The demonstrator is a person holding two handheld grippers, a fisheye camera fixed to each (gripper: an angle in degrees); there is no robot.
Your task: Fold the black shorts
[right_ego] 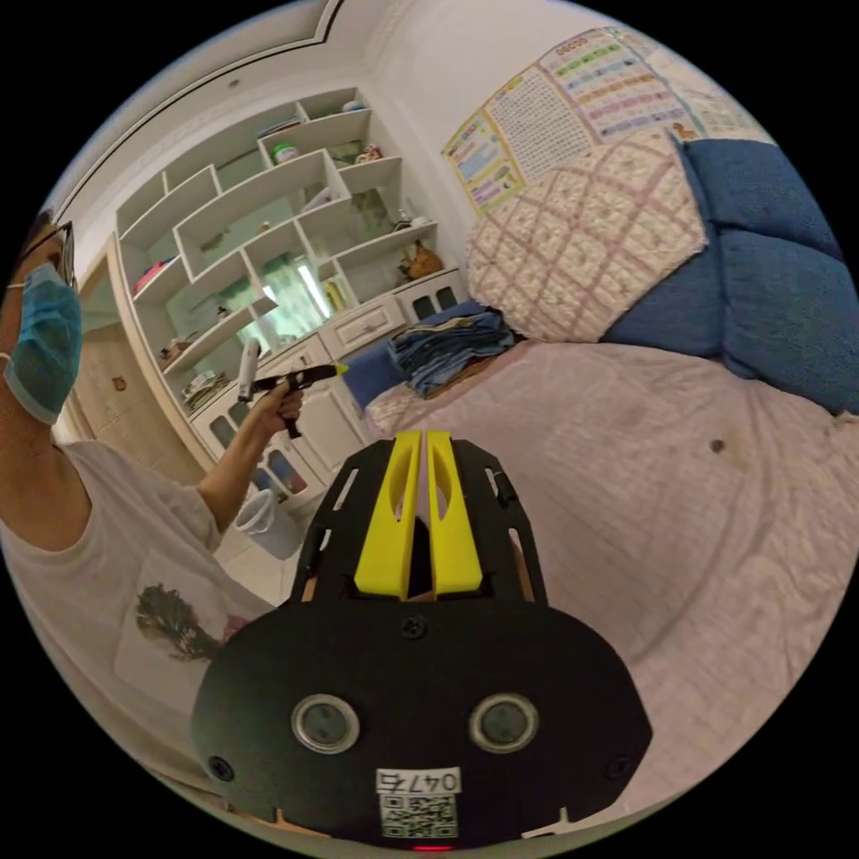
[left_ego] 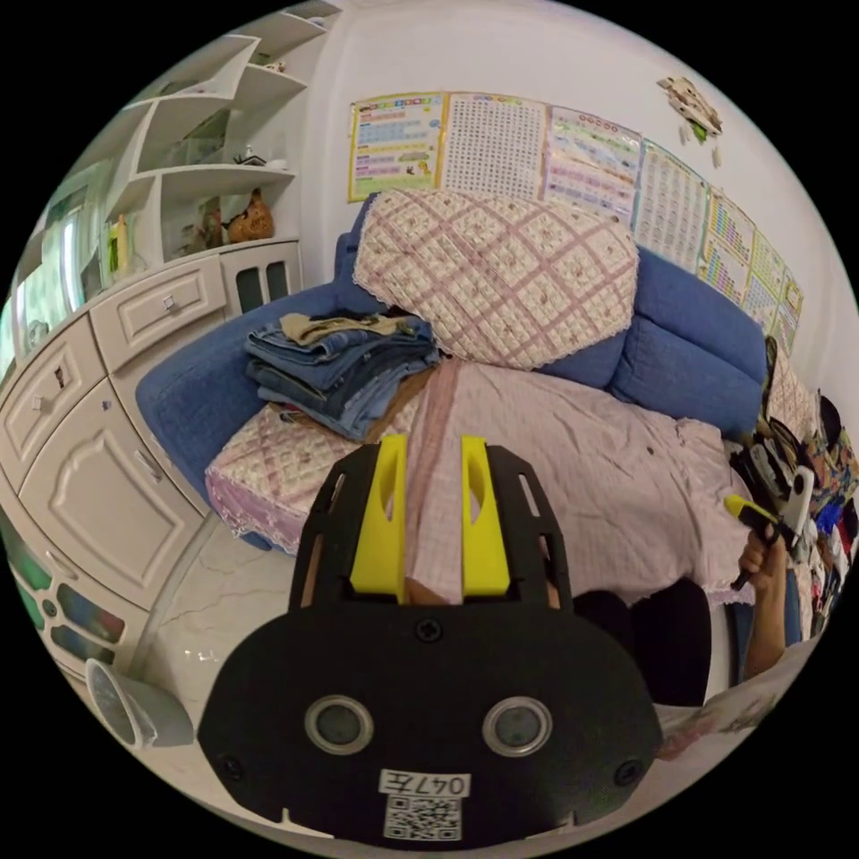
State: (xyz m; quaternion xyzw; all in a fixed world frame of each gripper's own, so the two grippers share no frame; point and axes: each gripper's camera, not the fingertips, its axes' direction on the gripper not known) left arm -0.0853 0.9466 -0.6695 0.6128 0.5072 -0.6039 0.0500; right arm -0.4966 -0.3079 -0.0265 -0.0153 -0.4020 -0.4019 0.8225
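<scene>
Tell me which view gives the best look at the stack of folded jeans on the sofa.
The left gripper view. The stack of folded jeans sits near the middle, large enough to make out separate layers and a tan piece on top. In the right gripper view the stack is smaller, farther off, its layers blurring together.

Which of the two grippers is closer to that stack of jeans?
Probably the left gripper, held up on the jeans' side of the sofa. The right gripper is over the pink cover, farther along.

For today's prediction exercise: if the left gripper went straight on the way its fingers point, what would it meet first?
Probably the pink checked sofa cover, just ahead of the left gripper; the folded blue jeans stack lies off to one side. Depth is uncertain.
</scene>
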